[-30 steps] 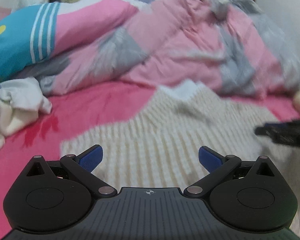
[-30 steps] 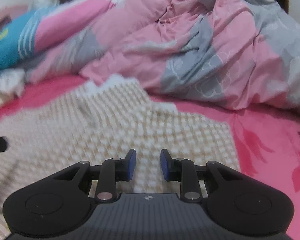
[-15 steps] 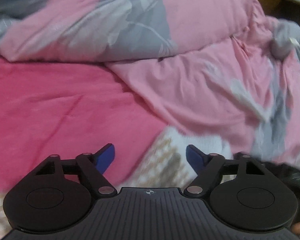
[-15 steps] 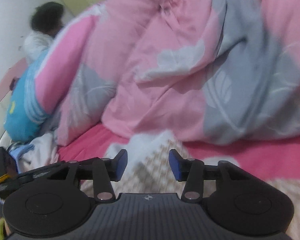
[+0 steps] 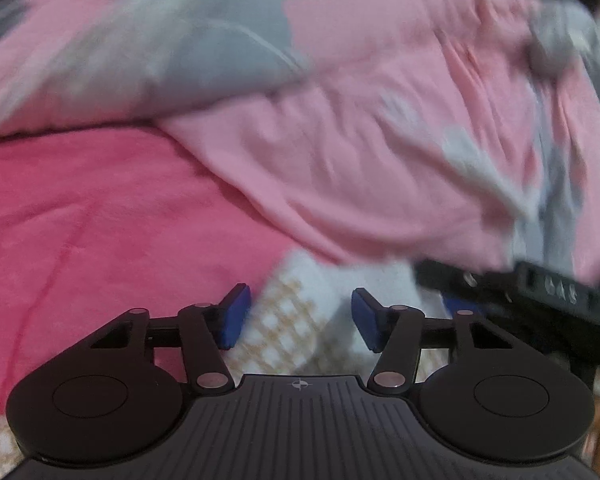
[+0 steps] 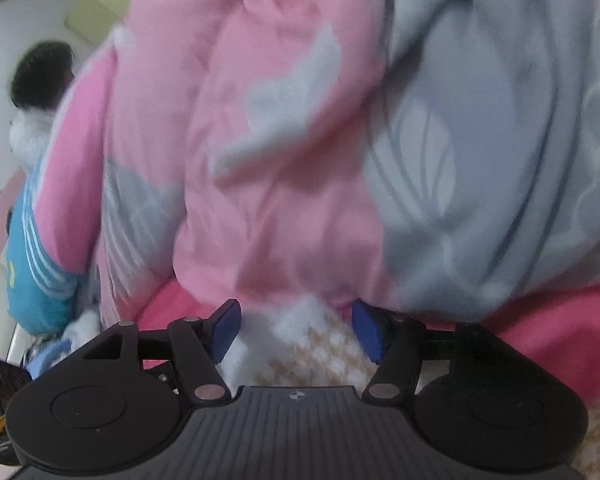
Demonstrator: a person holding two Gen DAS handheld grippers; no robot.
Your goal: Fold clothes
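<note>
Red sheet point(image 5: 100, 216), pink-grey quilt point(image 5: 380, 140); left hand-held gripper point(image 5: 300, 316) closing, right point(image 6: 296, 328) opening over sweater point(image 6: 312, 344).

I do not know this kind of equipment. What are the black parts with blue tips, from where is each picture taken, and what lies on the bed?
A person holds a two-finger gripper in each hand; a camera on each looks forward along its fingers. One picture is from the left gripper, the other from the right gripper. The blue tips are finger pads. On the red sheet lies a cream knitted sweater, behind it a pink and grey quilt. Sweater fabric lies between both pairs of pads, but neither clearly presses it. The left jaws are closing, the right opening.
</note>
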